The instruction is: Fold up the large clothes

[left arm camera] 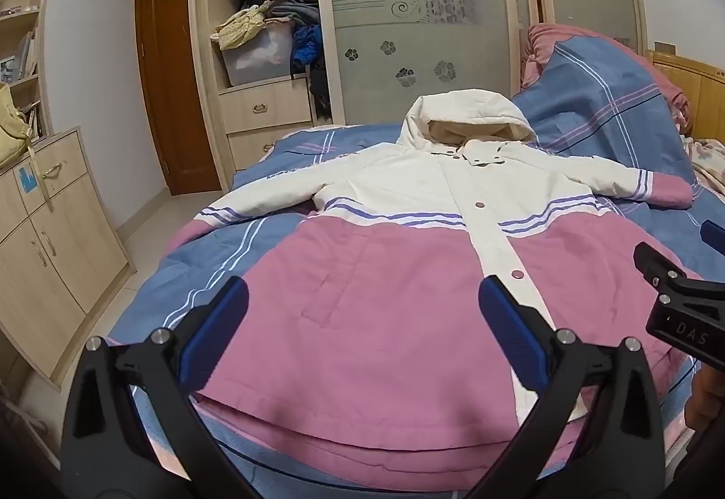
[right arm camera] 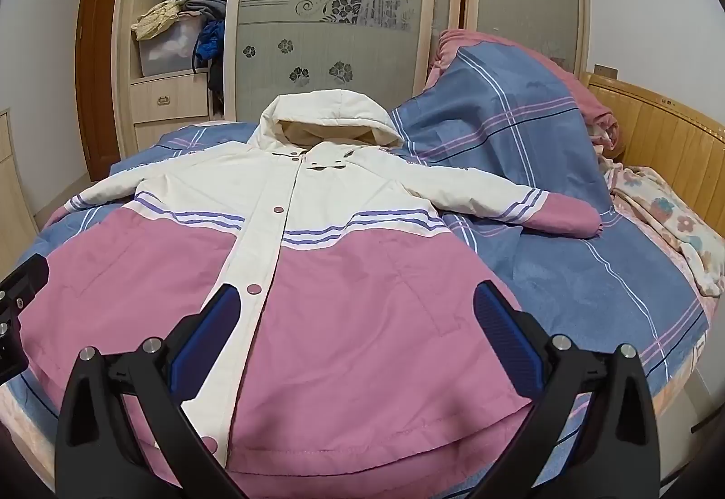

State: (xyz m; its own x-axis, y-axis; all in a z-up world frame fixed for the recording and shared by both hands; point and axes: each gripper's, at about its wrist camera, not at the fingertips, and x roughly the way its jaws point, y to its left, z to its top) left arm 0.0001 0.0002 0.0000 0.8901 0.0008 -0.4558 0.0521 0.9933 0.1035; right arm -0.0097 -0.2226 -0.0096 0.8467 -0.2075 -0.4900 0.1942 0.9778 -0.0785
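Jacket (left arm camera: 385, 272) hem lay just below both tongs, each spread wide and holding nothing: left gripper (left arm camera: 362, 331) over its left half, right gripper (right arm camera: 358, 331) over its right. It stretched lengthwise away toward the hood (right arm camera: 326, 118), flat on the bed (right arm camera: 589, 272).

Both wrist views low over hem, facing wardrobe (left arm camera: 408, 23), sharing jacket (left arm camera: 385, 272) (side by side)

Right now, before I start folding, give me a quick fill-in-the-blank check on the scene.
1. The jacket lies spread on the ____.
2. Its lower half is ____ in colour.
3. Both the left hand-held gripper and the right hand-held gripper are ____.
4. The hood points toward the ____.

Missing words: bed; pink; open; wardrobe
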